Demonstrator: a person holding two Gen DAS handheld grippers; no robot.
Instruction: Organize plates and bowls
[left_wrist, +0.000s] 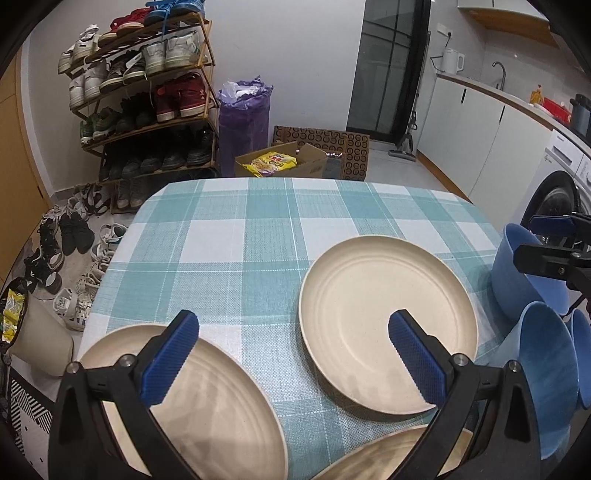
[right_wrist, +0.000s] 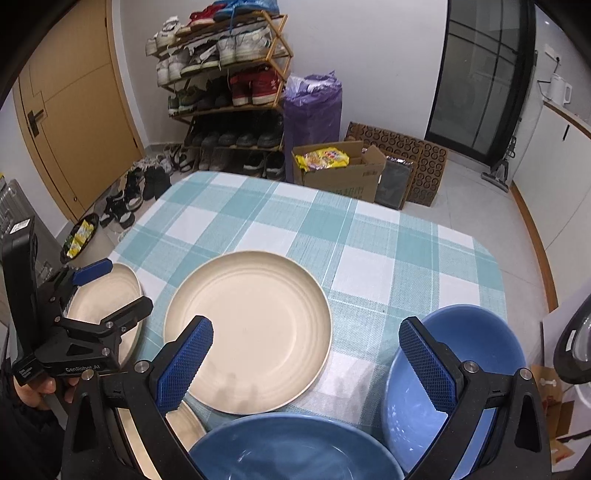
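Observation:
Three cream plates lie on the checked tablecloth (left_wrist: 236, 236): one at centre right (left_wrist: 369, 314), one at the near left (left_wrist: 221, 413), and one cut off by the bottom edge (left_wrist: 384, 458). My left gripper (left_wrist: 291, 332) hovers open between the first two and holds nothing. Blue bowls (left_wrist: 524, 295) (left_wrist: 550, 380) stand at the table's right side. In the right wrist view my right gripper (right_wrist: 306, 332) is open and empty over the centre plate (right_wrist: 258, 325), with one blue bowl (right_wrist: 476, 343) under its right finger and another (right_wrist: 295, 450) below. The left gripper (right_wrist: 114, 288) hangs over the left plate (right_wrist: 99, 302).
A waste bin (left_wrist: 40, 332) stands off the table's left edge. Beyond the far edge are a shoe rack (left_wrist: 147, 99), a purple bag (left_wrist: 243, 114) and a cardboard box (left_wrist: 284, 162). A washing machine (left_wrist: 561, 184) is close on the right. A hand (right_wrist: 40, 387) holds the left gripper.

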